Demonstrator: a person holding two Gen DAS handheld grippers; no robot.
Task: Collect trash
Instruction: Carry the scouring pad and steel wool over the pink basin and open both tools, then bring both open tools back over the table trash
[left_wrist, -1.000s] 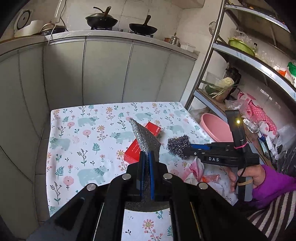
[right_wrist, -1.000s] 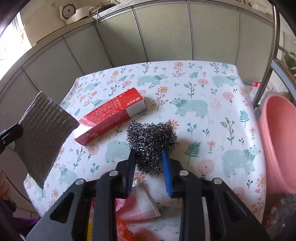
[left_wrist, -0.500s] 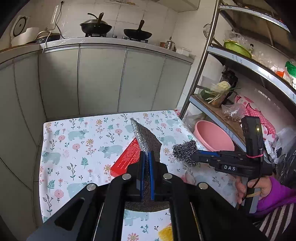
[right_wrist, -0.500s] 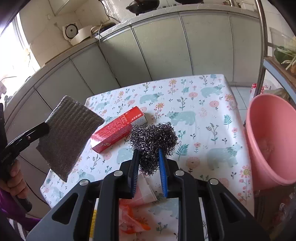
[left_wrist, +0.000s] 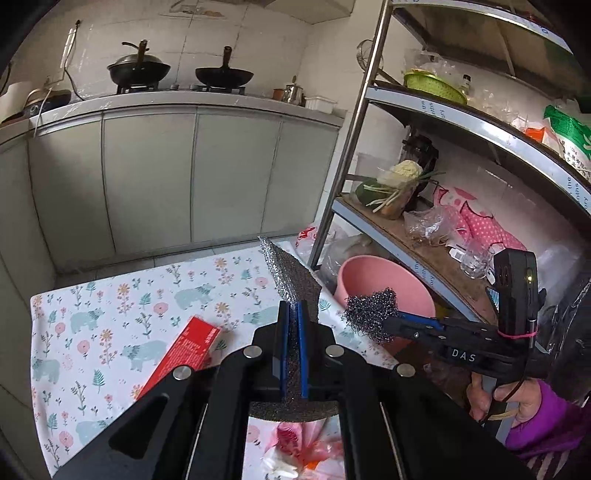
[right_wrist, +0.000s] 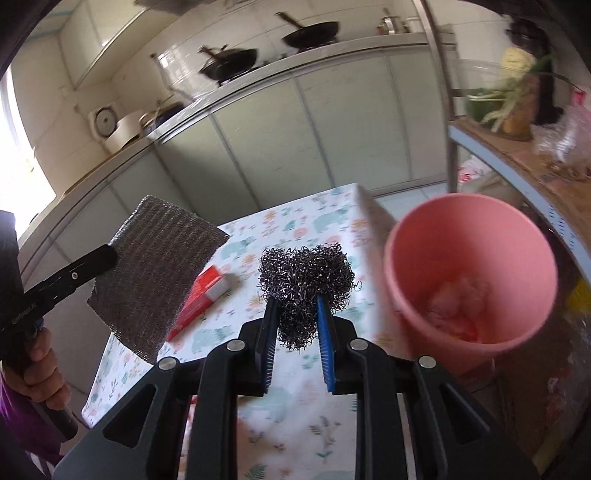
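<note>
Left tongs (left_wrist: 291, 314) clamp a scouring pad (left_wrist: 291, 273); right tongs (right_wrist: 295, 317) grip steel wool (right_wrist: 306, 273); the pink bin's (right_wrist: 469, 236) blurred contents are perhaps wrappers.

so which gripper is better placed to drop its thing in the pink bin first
Right. The right gripper, holding the steel wool, sits just beside the bin's open mouth. The left gripper, with the scouring pad, is farther away over the table.

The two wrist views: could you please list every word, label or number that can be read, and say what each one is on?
"DAS": white letters on the black body of the right claw, seen from the left wrist.
Red box on the table: white print, too small to read.
Shelf edge: dark lettering, not legible.
Green-and-white bag on the shelf: print too small to read.
Left claw body: embossed lettering, too blurred to read.
</note>
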